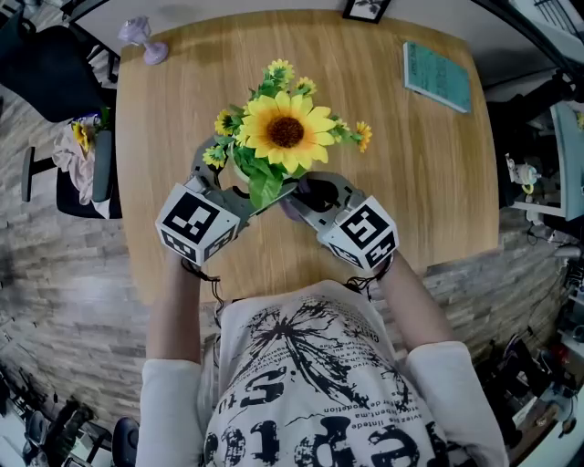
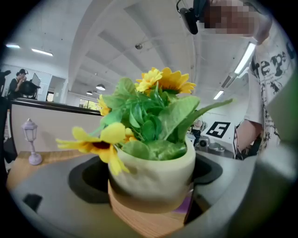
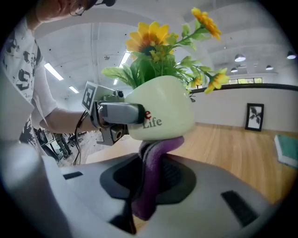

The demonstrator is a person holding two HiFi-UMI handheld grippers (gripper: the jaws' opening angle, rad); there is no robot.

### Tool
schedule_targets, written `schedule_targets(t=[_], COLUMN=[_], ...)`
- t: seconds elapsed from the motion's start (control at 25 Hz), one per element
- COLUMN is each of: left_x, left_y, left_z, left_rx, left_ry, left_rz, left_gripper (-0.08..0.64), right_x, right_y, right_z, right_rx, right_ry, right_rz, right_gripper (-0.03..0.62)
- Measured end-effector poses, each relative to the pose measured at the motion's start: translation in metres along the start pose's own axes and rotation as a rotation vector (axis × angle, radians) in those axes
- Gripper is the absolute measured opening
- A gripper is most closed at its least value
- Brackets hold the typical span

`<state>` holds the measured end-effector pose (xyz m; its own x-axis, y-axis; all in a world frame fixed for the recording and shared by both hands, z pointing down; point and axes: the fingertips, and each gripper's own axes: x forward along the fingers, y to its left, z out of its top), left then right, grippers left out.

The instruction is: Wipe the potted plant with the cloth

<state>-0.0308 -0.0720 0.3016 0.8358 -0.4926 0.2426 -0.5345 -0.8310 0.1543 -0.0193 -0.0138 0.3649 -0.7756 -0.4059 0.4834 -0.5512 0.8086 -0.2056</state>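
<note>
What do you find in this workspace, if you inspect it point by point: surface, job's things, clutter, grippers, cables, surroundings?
Surface: wooden table, light grain.
Job's things: potted plant, sunflowers in a pale pot; purple cloth pressed against the pot's lower part.
Clutter: lilac lantern ornament at the far left corner; teal book at the far right; picture frame at the far edge.
Grippers: left gripper closed on the pot; right gripper closed on the cloth.
Cables: black cables hang by the wrists.
Surroundings: chair with clothes left of the table; stone-pattern floor.
</note>
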Motion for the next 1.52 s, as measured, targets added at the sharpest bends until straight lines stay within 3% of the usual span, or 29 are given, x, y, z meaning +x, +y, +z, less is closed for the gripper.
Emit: schedule_targets(t=[0.16,0.52,0.8,1.04,1.36,1.52], left_x=[0.001,0.003,0.003,0.005,0.022,0.03], left_y=[0.001,0.0,0.002,-0.004,-0.019,-0.023], left_z=[-0.003,-0.014,-0.015,-0.02,-0.073,-0.098], left_rx=[0.022,-0.01,-0.014,-0.027,0.03,0.037], left_ry=[0.019,0.031,0.002,-0.02,0.056,0.104], left_rz=[-0.002,-0.032,-0.008,-0.012,-0.044,-0.053], left_gripper=[0.518,0.518,0.518,0.518,0.518,0.518], right_x=[-0.003,-0.009,-0.025,-0.044,-0.057,-0.059], right_y=[-0.011,-0.04,-0.079,-0.105,-0.133,-0.144], right_z=[-0.002,-0.008,-0.006,-0.02,-0.044,-0.044], right_rx=[0.018,0.077,0.223,0.233,0.244,0.205], right_ry=[0.001,-0.002,-0.08,-0.029,-0.027,-0.014], right_rz=[-0.023,-0.095,-0.202,-0.319,-0.416,-0.444], right_gripper=[0.08,0.08,0.078,0.079,0.08,0.08])
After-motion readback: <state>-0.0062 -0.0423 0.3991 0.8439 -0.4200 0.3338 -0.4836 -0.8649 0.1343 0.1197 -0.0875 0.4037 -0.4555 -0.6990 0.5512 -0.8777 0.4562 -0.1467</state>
